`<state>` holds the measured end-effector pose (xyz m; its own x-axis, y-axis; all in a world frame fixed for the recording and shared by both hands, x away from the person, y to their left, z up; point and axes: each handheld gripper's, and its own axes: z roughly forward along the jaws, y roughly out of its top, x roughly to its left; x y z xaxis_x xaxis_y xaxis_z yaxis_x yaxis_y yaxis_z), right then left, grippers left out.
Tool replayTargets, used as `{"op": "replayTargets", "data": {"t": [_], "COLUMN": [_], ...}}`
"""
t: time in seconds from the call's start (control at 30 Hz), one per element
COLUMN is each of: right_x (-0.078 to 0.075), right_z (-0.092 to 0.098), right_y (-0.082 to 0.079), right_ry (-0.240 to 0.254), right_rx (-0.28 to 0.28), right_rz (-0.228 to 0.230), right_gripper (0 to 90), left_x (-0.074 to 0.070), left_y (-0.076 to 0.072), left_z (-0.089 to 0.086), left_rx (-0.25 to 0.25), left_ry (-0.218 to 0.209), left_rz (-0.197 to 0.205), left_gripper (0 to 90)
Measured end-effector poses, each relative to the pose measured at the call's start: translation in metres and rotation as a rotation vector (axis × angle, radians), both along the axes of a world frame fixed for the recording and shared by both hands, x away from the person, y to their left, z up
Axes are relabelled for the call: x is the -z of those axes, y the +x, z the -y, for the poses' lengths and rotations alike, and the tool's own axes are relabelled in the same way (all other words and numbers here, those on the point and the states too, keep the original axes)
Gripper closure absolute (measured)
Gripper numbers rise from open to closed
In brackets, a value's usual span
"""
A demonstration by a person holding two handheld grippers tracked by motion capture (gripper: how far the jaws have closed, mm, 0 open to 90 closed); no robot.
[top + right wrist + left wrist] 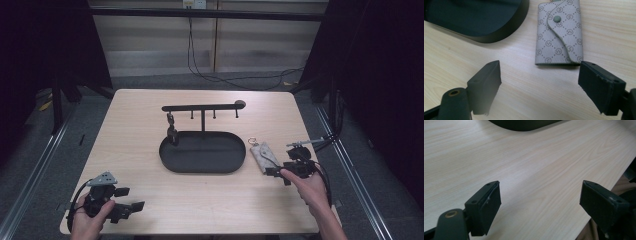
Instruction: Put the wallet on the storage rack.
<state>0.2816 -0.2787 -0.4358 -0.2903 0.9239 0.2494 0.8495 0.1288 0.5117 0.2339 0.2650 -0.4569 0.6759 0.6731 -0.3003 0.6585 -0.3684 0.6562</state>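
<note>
Nearest the person, the left hand-held gripper (131,206) sits low at the front-left corner of the bench (210,200), held in the left hand (90,220). Its jaws are spread wide with nothing between them — in the left gripper view there's just bare pale wood grain past the pads, plus the dark edge of the tray (524,125) way up top.

Over on the right side, the right hand (310,187) holds the right hand-held gripper (276,171) a bit farther in. Its jaws are also wide apart and not pressing on anything. The key pouch (560,33) lies flat on the bench just ahead of them, more toward the right jaw than centred — a grey monogram-patterned pouch with a snap-button flap, closed. In the high view the key pouch (263,156) sits just right of the tray, close but not touching as far as one can tell, with a small metal ring (253,142) at its far end.

Beyond that, mid-bench, is the black oval tray (202,167) with a T-shaped hook rack (202,107) rising from its back edge. Something dark hangs from the left hook (171,131), too small to make out.
</note>
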Motion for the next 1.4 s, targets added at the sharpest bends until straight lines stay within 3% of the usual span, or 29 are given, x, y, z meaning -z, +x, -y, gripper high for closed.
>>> {"op": "replayTargets", "data": {"t": [0.1, 0.23, 0.37, 0.6, 0.67, 0.77, 0.9, 1.23, 1.4], "right_x": [-0.003, -0.009, -0.014, -0.011, -0.008, -0.003, 0.001, 0.02, 0.025], "right_z": [-0.006, -0.011, -0.014, -0.025, -0.026, -0.028, -0.03, -0.027, -0.027], "right_y": [0.014, 0.03, 0.047, 0.078, 0.084, 0.094, 0.106, 0.12, 0.121], "right_ry": [-0.019, -0.054, -0.079, -0.136, -0.129, -0.178, -0.18, -0.218, -0.198], "right_rx": [-0.022, -0.043, -0.05, -0.066, -0.064, -0.057, -0.051, -0.033, -0.039], "right_rz": [-0.077, -0.131, -0.126, -0.179, -0.196, -0.225, -0.252, -0.335, -0.345], "right_gripper": [17.5, 16.9, 19.0, 18.0, 18.2, 17.3, 19.5, 20.8, 21.2], "left_x": [0.003, 0.007, 0.008, 0.01, 0.01, 0.01, 0.009, 0.009, 0.009], "left_y": [-0.005, -0.008, -0.011, -0.012, -0.012, -0.011, -0.012, -0.012, -0.012], "left_z": [0.004, 0.012, 0.017, 0.02, 0.019, 0.019, 0.019, 0.018, 0.018], "left_rx": [0.02, 0.062, 0.087, 0.096, 0.101, 0.095, 0.086, 0.084, 0.086], "left_ry": [0.002, 0.014, 0.026, 0.041, 0.039, 0.04, 0.038, 0.03, 0.031], "left_rz": [-0.006, -0.025, -0.019, -0.027, -0.031, -0.03, -0.019, -0.026, -0.021], "left_gripper": [17.0, 17.0, 17.1, 17.1, 17.1, 17.1, 17.1, 18.6, 19.2]}}
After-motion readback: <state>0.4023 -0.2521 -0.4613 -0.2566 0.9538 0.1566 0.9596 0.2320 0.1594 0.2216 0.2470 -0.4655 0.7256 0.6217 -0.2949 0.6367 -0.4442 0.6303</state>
